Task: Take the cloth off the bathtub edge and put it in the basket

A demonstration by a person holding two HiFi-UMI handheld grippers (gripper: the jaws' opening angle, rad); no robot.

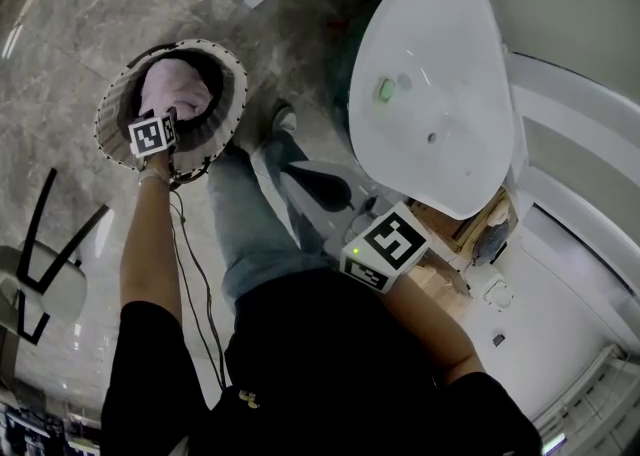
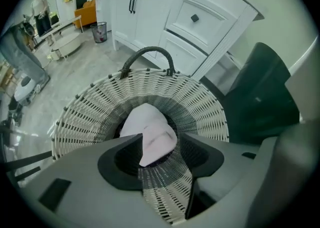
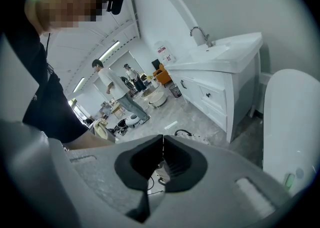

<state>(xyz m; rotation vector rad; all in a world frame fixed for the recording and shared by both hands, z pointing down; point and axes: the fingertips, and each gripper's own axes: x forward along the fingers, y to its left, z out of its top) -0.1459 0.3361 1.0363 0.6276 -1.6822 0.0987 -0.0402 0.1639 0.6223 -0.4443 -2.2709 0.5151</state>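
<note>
Left claw [image 2: 160, 138] sits nearest, jaws spread well apart and gripping nothing. Pale pink cloth [image 2: 150, 131] lies just past its tips at frame centre, already down inside the white woven basket [image 2: 95, 109], long axis running up-down between the jaws. Right claw [image 3: 162, 139] is closed and empty, farther off by the bathtub [image 3: 292, 132]; no readable writing anywhere.

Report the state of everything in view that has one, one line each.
cloth: crumpled, lying inside the basket
wicker basket: upright on the floor, handle raised, holding the cloth
left gripper: jaws apart over the basket, not pressing the cloth
right gripper: jaws together, nothing between them
bathtub: no cloth on its visible edge
vanity cabinet: doors and drawers closed
</note>
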